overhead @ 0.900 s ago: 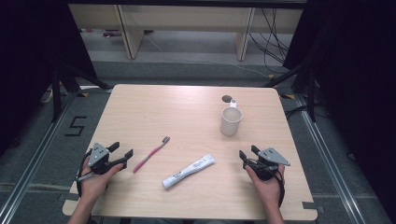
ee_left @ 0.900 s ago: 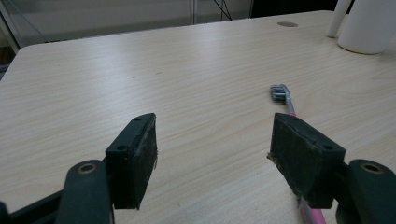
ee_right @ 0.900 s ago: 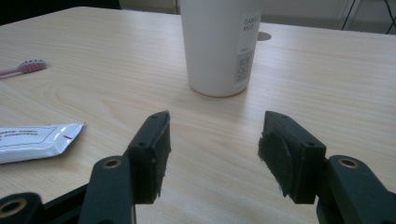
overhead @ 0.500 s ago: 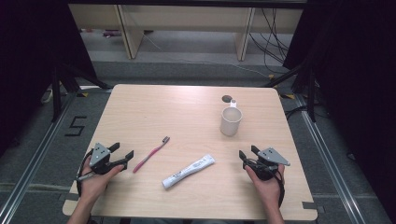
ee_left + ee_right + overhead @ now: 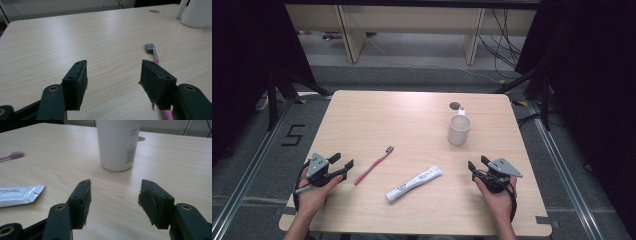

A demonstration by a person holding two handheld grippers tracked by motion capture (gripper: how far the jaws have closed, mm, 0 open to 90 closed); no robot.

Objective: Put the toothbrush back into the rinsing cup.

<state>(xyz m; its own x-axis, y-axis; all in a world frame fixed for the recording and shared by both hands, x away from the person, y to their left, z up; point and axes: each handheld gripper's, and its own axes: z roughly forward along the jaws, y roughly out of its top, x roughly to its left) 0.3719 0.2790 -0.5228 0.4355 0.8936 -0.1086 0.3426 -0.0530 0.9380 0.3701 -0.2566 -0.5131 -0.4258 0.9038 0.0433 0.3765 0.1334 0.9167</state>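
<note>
Toothbrush (image 5: pixel 373 165) lies near table (image 5: pixel 377 115) front-left, just beside left gripper (image 5: pixel 341 167); both grippers spread, empty. Risk, judged: thin handle flat on wood may skid from closing jaws.

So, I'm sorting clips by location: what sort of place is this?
Probably a lab or recording workspace, not a home: a bare wooden table on a grey floor with a taped "5", loose cables, and dark curtains at both sides.

The table (image 5: pixel 362 115) is bare on its far left; a toothbrush (image 5: pixel 373 165) and tube (image 5: pixel 414 183) lie near the middle, a mug (image 5: pixel 459 129) stands far right
</note>
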